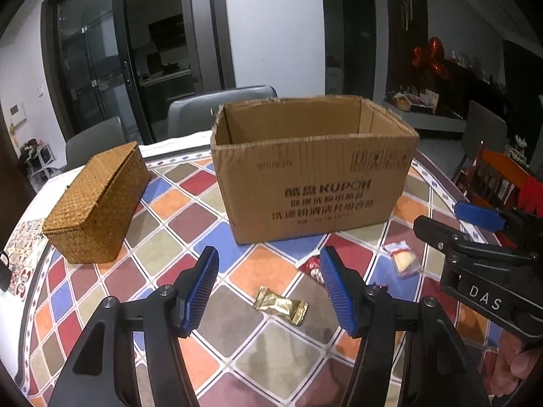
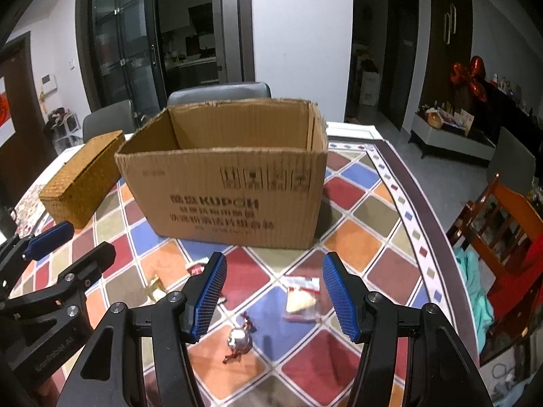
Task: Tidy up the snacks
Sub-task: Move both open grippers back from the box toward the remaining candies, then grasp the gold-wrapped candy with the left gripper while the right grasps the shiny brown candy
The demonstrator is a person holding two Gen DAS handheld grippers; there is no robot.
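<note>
An open cardboard box (image 1: 312,176) stands on the patterned table; it also shows in the right wrist view (image 2: 230,186). In front of it lie a gold-wrapped snack (image 1: 281,305), a clear packet with a pale cake (image 1: 404,259) and a red-wrapped sweet (image 1: 312,268) half hidden by a finger. My left gripper (image 1: 269,291) is open and empty just above the gold snack. My right gripper (image 2: 273,300) is open and empty above a silver-and-red candy (image 2: 239,337) and beside the clear packet (image 2: 300,300). The right gripper also shows at the right of the left view (image 1: 458,220).
A lidded wicker basket (image 1: 98,203) sits left of the box, also seen in the right wrist view (image 2: 81,183). Grey chairs (image 1: 217,108) stand behind the table. An orange wooden chair (image 2: 509,224) stands off the table's right edge.
</note>
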